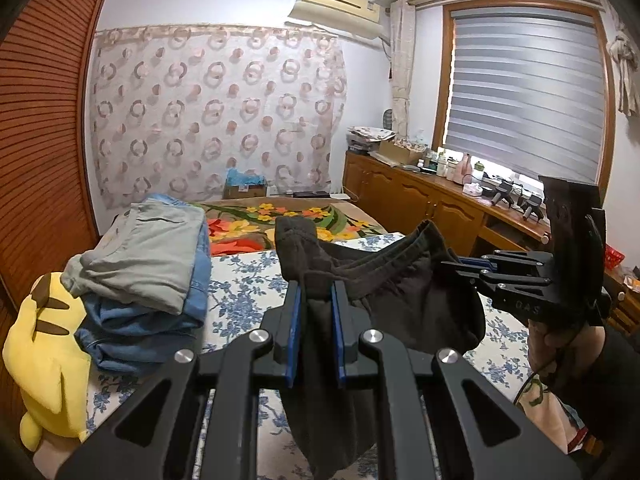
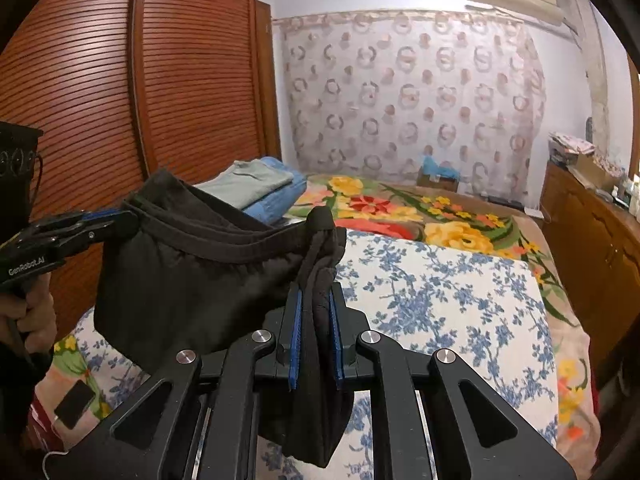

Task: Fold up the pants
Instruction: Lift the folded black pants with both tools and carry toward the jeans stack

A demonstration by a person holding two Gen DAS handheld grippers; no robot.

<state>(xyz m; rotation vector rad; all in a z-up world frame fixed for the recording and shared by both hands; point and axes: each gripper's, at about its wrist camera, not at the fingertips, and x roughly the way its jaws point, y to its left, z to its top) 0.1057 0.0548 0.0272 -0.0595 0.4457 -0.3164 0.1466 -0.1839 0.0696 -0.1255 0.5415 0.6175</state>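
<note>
Black pants (image 1: 384, 280) hang in the air above the bed, held by the waistband between both grippers. My left gripper (image 1: 316, 292) is shut on one end of the waistband, with cloth bunched between its blue pads. My right gripper (image 2: 316, 296) is shut on the other end of the black pants (image 2: 192, 280). In the left wrist view the right gripper (image 1: 464, 266) comes in from the right, clamped on the waistband. In the right wrist view the left gripper (image 2: 120, 216) comes in from the left, clamped on the waistband. The legs hang down out of sight.
A blue-flowered white sheet (image 2: 440, 292) covers the bed, with a bright floral blanket (image 2: 420, 216) beyond. Folded grey and denim clothes (image 1: 148, 272) are stacked at the left beside a yellow plush toy (image 1: 48, 360). A wooden wardrobe (image 2: 120, 80) stands left, a cluttered wooden cabinet (image 1: 420, 196) right.
</note>
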